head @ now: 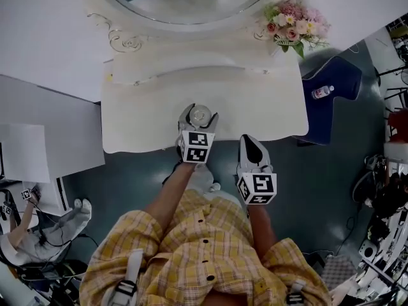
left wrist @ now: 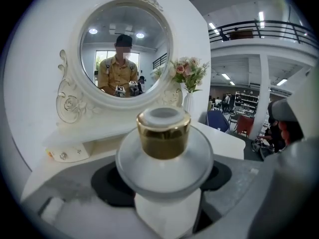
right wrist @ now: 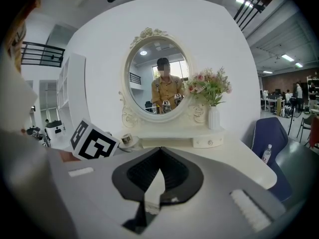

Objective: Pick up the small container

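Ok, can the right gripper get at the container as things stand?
Probably not: the left gripper is shut round the container, covering its sides, and the right gripper is shut, back off the table.

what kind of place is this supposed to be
Likely a staged dressing corner inside a large workshop or office hall, not a home: a white vanity table with an ornate oval mirror and pink flowers, yet a mezzanine railing and strip lights show behind.
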